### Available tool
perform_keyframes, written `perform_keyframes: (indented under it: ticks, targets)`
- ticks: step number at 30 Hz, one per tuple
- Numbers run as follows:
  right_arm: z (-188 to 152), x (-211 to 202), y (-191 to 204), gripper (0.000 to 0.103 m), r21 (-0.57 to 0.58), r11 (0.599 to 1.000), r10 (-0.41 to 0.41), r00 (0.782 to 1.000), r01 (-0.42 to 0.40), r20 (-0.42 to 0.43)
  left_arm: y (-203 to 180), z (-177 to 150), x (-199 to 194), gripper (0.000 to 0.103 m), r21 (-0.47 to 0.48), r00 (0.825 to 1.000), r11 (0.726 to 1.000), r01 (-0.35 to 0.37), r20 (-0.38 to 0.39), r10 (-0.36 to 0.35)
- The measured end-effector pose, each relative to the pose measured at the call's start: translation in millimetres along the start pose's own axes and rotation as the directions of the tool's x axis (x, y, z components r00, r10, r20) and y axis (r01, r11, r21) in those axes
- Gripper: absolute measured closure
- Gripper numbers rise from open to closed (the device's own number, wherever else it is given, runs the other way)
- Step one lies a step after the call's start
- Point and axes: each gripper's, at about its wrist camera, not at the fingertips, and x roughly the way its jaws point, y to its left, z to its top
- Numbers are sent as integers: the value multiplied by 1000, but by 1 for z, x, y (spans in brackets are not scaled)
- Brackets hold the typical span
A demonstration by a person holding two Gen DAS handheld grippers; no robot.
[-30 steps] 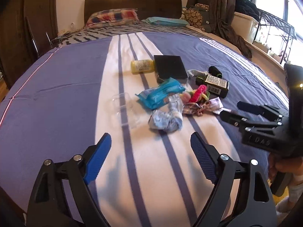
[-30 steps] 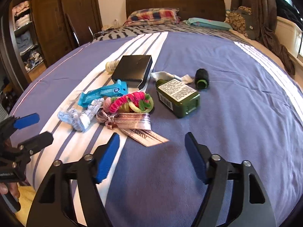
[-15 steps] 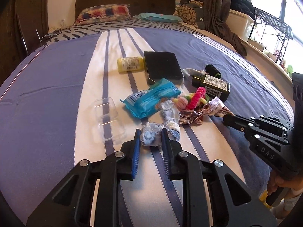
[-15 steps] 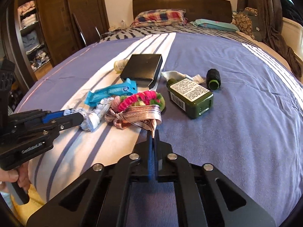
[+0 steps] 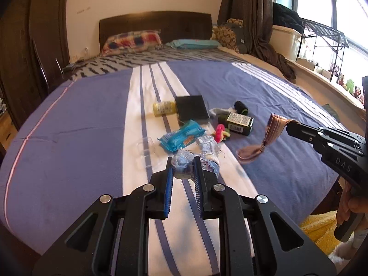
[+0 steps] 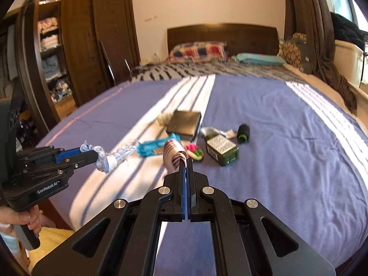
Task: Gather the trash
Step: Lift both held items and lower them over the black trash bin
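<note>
Over the bed [image 5: 92, 124]: left claw [image 5: 182, 171] clamped on crumpled blue-white wrapper [image 5: 184, 165]. Right claw [image 6: 186, 163] pinched tight on copper ribbon [image 6: 173, 154], dangling clear of bedspread.

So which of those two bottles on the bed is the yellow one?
The yellow bottle lies beside the black box, on the white stripe; the green bottle has a printed label.

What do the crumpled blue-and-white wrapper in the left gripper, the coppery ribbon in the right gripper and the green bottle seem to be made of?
Crumpled blue-and-white wrapper: thin plastic film, probably; crinkled, partly translucent.
Coppery ribbon: likely satin or foil ribbon; striped metallic sheen, hangs in loops.
Green bottle: dark glossy glass or plastic, with a paper-like printed label.
</note>
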Motion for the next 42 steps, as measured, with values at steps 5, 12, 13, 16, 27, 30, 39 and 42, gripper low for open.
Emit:
perform_keyframes:
  ticks: [5,12,13,16,27,30,39,42]
  targets:
    - [5,-38,7,101,-20,1000,1,998,0,57,-9,-3,-43,87,7,999,1000,-14,50,13]
    - [-3,-99,14,101,-30,1000,-6,992,10,127,-31,-15,-97,87,49,994,999,-18,105,13]
    - [-6,-106,14,101,-29,1000,-4,992,8,130,-33,-16,-102,87,52,994,999,-15,110,10]
    - [-15,-123,16,101,-32,999,4,991,1,133,-42,-25,-120,87,64,992,998,-8,124,0]
    - [-55,-169,21,101,-29,999,26,993,-23,119,-58,-68,-146,87,68,994,997,30,100,-37]
    - [-71,-169,21,101,-24,999,40,996,-38,83,-61,-82,-143,87,60,996,997,44,72,-48]
    - [-126,-133,18,101,21,997,69,993,-68,-91,-63,-126,-107,87,37,994,995,87,-71,-85]
    - [-145,-118,17,101,34,997,74,986,-70,-152,-67,-143,-88,87,44,988,994,96,-125,-89]
